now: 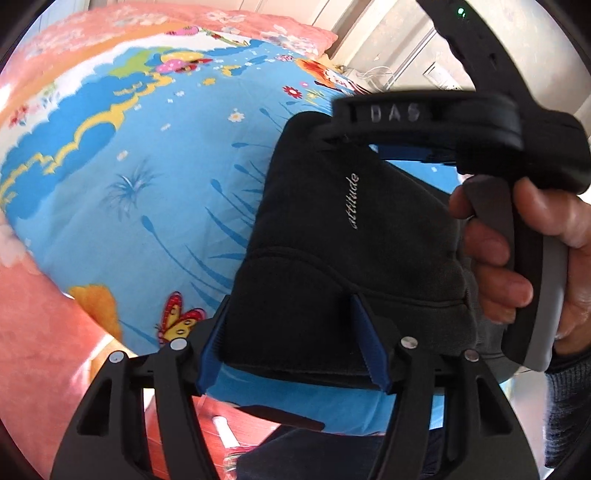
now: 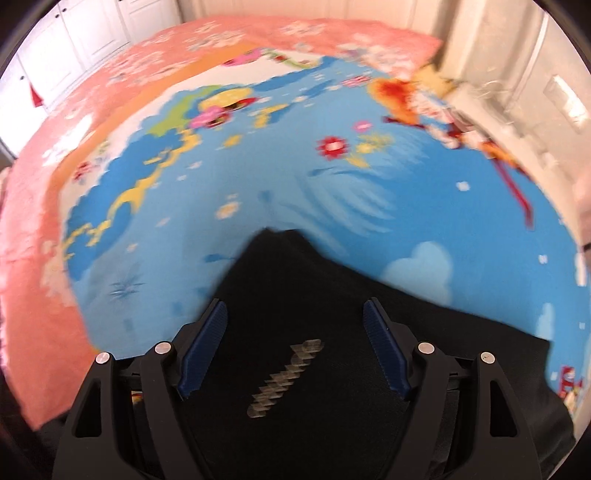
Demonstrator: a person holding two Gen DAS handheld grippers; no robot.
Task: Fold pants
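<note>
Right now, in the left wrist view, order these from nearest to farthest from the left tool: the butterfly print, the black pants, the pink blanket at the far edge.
1. black pants, between the left tool fingers.
2. butterfly print, just left.
3. pink blanket, far top.

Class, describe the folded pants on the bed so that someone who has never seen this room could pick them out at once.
Start at the bed with its bright blue cartoon sheet bordered by a pink blanket. Near its front edge lies a folded bundle, the pants. They are the only plain black thing on the colourful print, and small silver script reading "attitude" runs across the fabric.
</note>
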